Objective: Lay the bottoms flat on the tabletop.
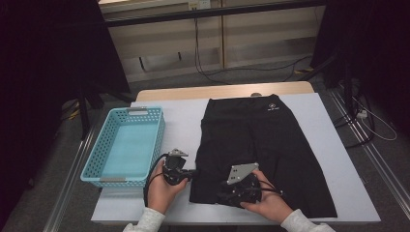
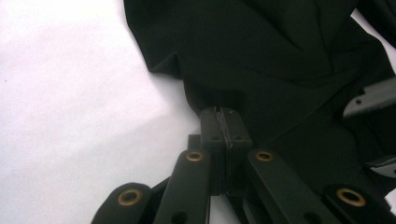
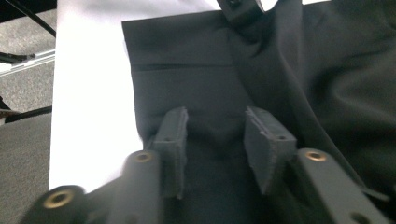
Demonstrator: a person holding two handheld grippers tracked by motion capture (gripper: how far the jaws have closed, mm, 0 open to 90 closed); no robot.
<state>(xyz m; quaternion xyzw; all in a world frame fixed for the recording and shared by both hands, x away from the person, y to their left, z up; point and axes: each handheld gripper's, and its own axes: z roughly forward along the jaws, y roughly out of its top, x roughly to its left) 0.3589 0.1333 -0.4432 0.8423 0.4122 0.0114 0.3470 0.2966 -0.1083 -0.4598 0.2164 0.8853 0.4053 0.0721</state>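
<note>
- Two grippers sit low on the table (image 1: 333,145), one in each hand, both at the near edge of the black shorts (image 1: 263,145).
- We see the left gripper (image 1: 189,172) at the left side edge of the shorts. In the left gripper view its jaws are pressed tight together, and they pinch a bit of the black cloth right at that edge.
- We see the right gripper (image 1: 232,195) over the bottom hem of the left leg. In the right gripper view its jaws stand partly apart, with cloth lying between the pads (image 3: 268,140), and the pads do not squeeze it.
- The shorts lie flat in the middle of the white table top, waist far from us, legs toward us.
- A blue basket (image 1: 105,145) stands to the left of the shorts, well apart from them, with bare white table in between.
- There is open white table on the right of the shorts, and a thin strip along the near edge.
- Near the waist there is a small white logo (image 1: 271,109). It is too small for us to read.
</note>
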